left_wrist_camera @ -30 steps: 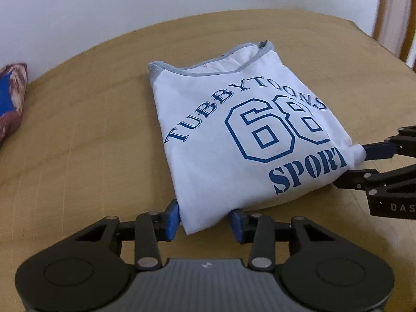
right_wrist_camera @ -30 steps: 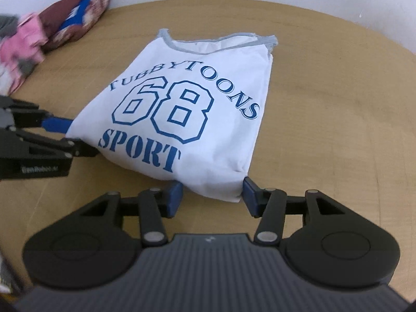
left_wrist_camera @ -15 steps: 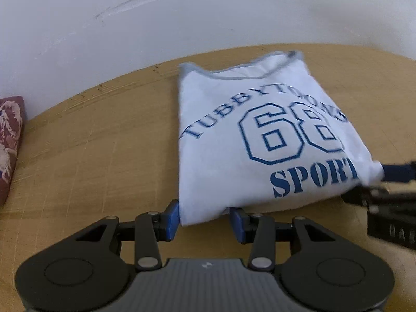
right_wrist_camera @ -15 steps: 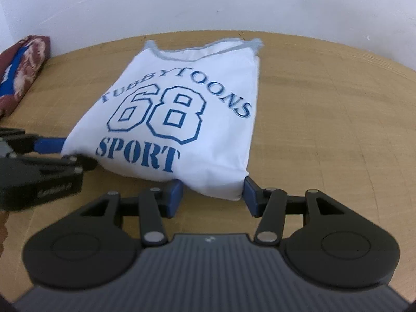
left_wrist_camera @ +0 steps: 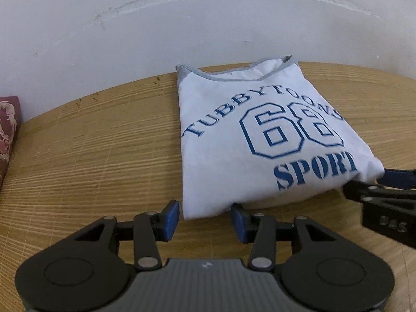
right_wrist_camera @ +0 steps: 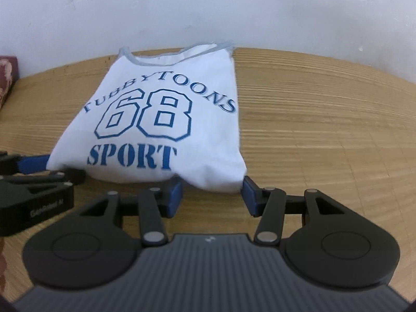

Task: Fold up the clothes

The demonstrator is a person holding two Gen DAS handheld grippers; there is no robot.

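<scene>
Resting on wooden table (left_wrist_camera: 91, 156) against white wall (left_wrist_camera: 182, 26). Nearest: left gripper (left_wrist_camera: 205, 217) and right gripper (right_wrist_camera: 212, 193), both spread, straddling near corners of folded shirt (left_wrist_camera: 247, 140). Likely handling soft, light, limp; pinching near-edge corners advisable.

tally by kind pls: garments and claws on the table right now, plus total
White shirt, folded, "68 SPORT" print: 1
Maroon patterned cloth at the table's left edge, mostly cut off: 1
Claws: 2, left claw and right claw, each open at a near corner of the shirt
Total: 4
</scene>
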